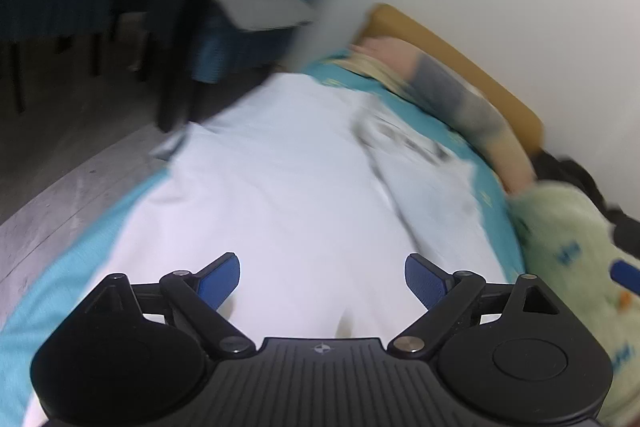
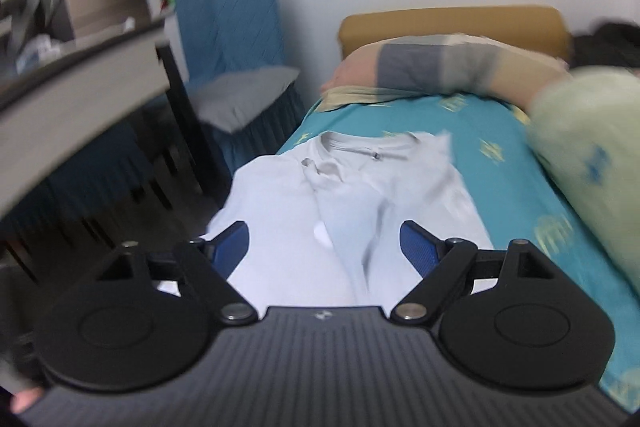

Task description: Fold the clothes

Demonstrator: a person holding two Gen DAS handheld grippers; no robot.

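A white shirt [image 2: 352, 195] lies spread on a bed with a teal sheet [image 2: 504, 131], its collar at the far end and one side folded over the middle. In the left wrist view the same white shirt [image 1: 288, 187] fills the bed's near part, blurred. My left gripper [image 1: 322, 277] hovers over the shirt's near part with its blue pads wide apart and nothing between them. My right gripper [image 2: 324, 247] also stands open above the shirt, nothing gripped.
A striped pillow [image 2: 452, 67] rests against the tan headboard [image 2: 452, 23]. A pale green quilt [image 2: 592, 147] lies at the bed's right side. Left of the bed are a blue-covered chair [image 2: 236, 39] with a grey cushion and a dark table [image 2: 80, 83].
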